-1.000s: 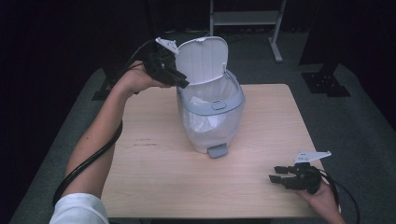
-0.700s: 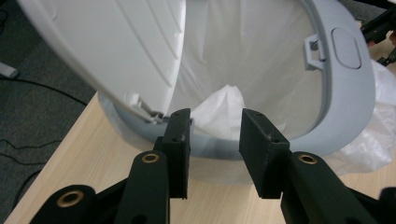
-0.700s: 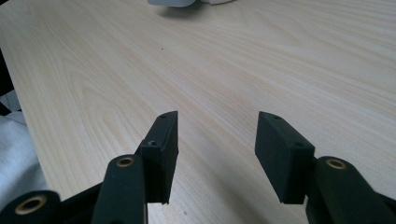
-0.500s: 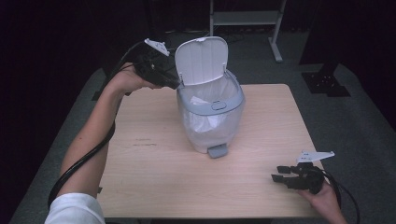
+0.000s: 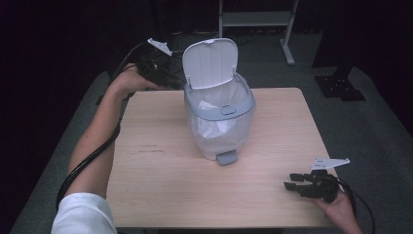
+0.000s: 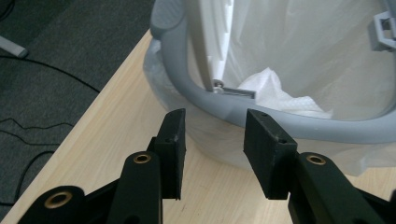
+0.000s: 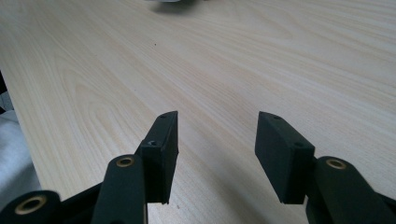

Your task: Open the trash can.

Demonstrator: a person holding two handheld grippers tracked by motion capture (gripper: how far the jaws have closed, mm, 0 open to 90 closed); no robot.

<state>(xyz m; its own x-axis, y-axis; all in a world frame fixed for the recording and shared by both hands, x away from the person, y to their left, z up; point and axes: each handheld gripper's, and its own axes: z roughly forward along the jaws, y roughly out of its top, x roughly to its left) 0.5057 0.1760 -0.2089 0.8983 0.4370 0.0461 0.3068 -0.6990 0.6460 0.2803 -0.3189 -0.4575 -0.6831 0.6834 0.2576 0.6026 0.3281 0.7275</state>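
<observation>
- High view: a small bin (image 5: pixel 219 122) with a grey rim and a white bag inside stands near the middle of the wooden table (image 5: pixel 160 185), towards its far side.
- Its white lid (image 5: pixel 210 62) is raised and stands upright at the back of the rim; a grey pedal (image 5: pixel 227 157) sticks out at the foot, facing the person.
- The left gripper (image 5: pixel 176 83) is held at the far left of the bin, just beside the lid's hinge, with its cable trailing down along the forearm.
- Left gripper view: the jaws have just been opening and now stand apart with nothing between them; the grey rim (image 6: pixel 261 116) and the lid's hinge lie just beyond their tips, and crumpled white paper (image 6: pixel 280 95) sits inside the bag.
- The right gripper (image 5: pixel 293 181) rests low at the near right corner of the table, well apart from the bin.
- Right gripper view: its jaws are spread wide and empty, pointing across bare wood.
</observation>
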